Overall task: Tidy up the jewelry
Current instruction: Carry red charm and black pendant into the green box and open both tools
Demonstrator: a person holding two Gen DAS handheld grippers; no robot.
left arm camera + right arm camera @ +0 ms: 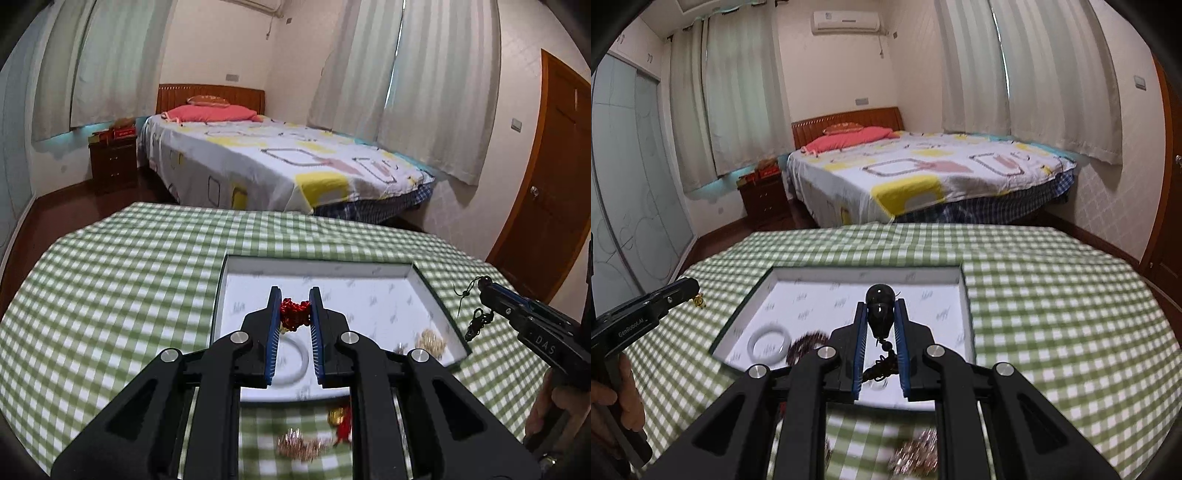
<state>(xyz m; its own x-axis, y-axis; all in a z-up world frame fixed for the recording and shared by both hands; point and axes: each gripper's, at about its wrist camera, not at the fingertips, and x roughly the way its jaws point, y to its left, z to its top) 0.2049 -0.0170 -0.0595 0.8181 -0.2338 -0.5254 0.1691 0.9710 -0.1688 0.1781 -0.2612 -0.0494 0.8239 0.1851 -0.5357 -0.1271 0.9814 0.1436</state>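
Rose-gold chain (301, 445) lies in a loose, glittery heap on the green-and-white gingham cloth of the surface (122, 295), nearest the left camera, with a small gold and red trinket (341, 421) just beside it; both are blurred. Above them the left gripper (294, 314), matte black with blue ribbed pads, has its jaws nearly closed on a cluster of shiny red beads (294, 314) with a gold piece hanging beneath. The cluster hangs over a shallow rectangular white tray (436, 295) with low card walls and a faintly printed floor. A smooth pale ring-shaped bangle (301, 360) lies flat in the tray under the jaws, and a tangled gold chain (430, 341) sits near its right corner.

From the right camera, the right gripper (881, 321) has its jaws pinched on a glossy black rounded pendant (880, 306), with a knotted dark cord and small beads trailing down between the pads, also over the tray. In that view a dark reddish bead bracelet (805, 345) lies touching or just beside the bangle.

Beyond the surface stands a bed (280, 162) with a patterned sheet, a red pillow (210, 112) and a slatted wooden headboard, then pleated pale curtains (436, 85).
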